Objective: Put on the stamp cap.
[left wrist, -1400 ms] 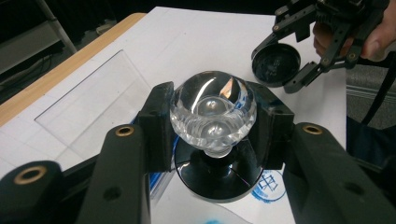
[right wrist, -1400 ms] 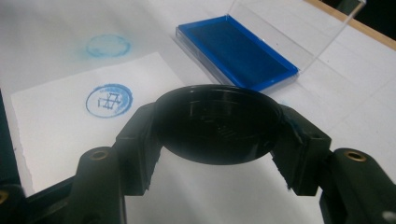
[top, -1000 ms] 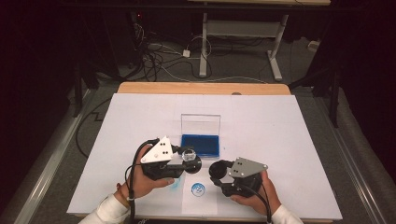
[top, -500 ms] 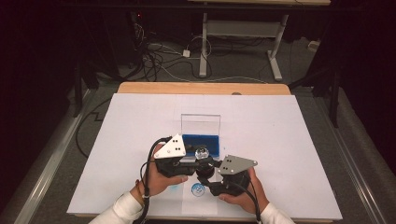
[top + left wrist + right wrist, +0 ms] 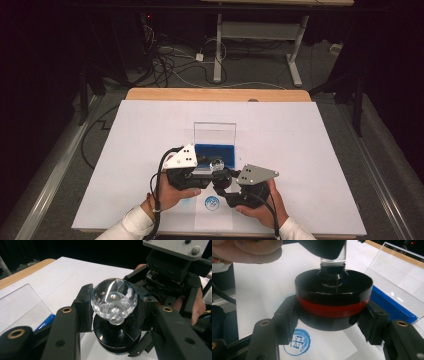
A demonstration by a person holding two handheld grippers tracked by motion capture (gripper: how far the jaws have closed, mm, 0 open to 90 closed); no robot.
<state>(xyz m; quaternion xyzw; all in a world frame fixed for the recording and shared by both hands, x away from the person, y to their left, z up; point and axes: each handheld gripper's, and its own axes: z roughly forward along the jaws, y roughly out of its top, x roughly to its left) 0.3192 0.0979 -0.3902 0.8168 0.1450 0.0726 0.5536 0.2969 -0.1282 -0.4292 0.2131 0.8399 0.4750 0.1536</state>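
So the person has a round stamp with a faceted clear crystal knob (image 5: pixel 113 298) held up between both grippers, just above the white sheet and right in front of the blue ink pad (image 5: pixel 215 155). The left gripper (image 5: pixel 212 172) has its jaws clamped on the crystal knob, and the right gripper (image 5: pixel 332 322) is pinched around the black disc base (image 5: pixel 333 291) with the red band. Both are closed snug on the stamp, nothing loose that can be seen.

There's already one blue round imprint (image 5: pixel 296 341) on the small paper slip (image 5: pixel 214 212) directly under the stamp.

Best guess at the step: passing or steadying the stamp between the two grippers before it goes to the pad or back down on the paper. To do it well, keep the base level, don't let one gripper let go until the other has a firm hold, and don't twist against the knob, since slick faceted glass looks easy to lose.

The surface is a white sheet over a wooden table (image 5: pixel 215 94), with the pad's clear lid (image 5: pixel 215 132) standing open. The room behind is dark, with cables on the floor (image 5: pixel 175 65) and a desk frame (image 5: pixel 257 35).
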